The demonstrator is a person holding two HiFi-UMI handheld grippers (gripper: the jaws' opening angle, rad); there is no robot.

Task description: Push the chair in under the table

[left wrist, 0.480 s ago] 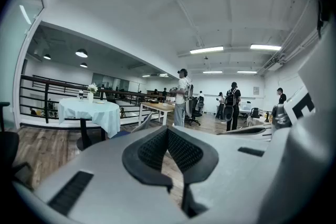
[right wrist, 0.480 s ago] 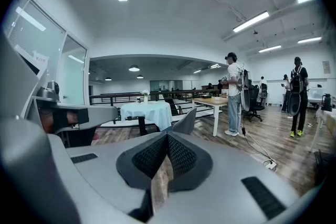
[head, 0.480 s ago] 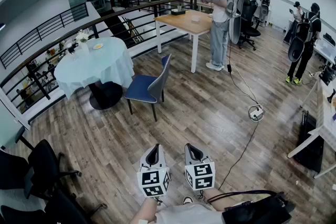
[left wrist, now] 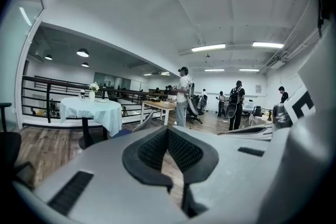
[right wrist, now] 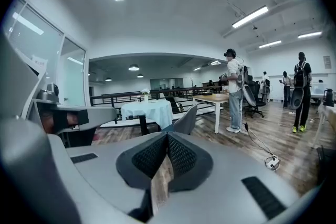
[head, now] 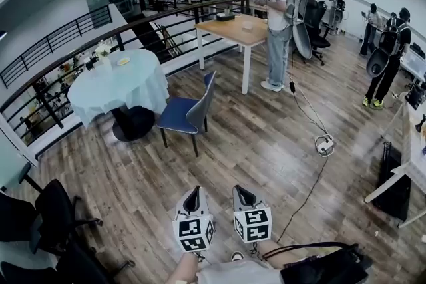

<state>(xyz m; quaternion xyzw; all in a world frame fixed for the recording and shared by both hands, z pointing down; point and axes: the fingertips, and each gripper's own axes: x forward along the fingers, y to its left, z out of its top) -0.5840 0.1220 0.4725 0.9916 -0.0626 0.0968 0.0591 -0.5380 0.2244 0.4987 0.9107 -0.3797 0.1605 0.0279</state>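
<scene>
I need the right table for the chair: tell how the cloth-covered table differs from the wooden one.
The cloth-covered table is round, on one dark pedestal; the wooden table is rectangular, on white legs. The blue chair stands beside the cloth-covered table; a person stands at the wooden table. Both stand along the railing.

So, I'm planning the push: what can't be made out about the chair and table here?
Chair legs: left gripper view and right gripper view, behind the left hand-held gripper and right hand-held gripper.
Under the table: head view, cloth hangs over it.
Plate contents: head view, too small.
</scene>
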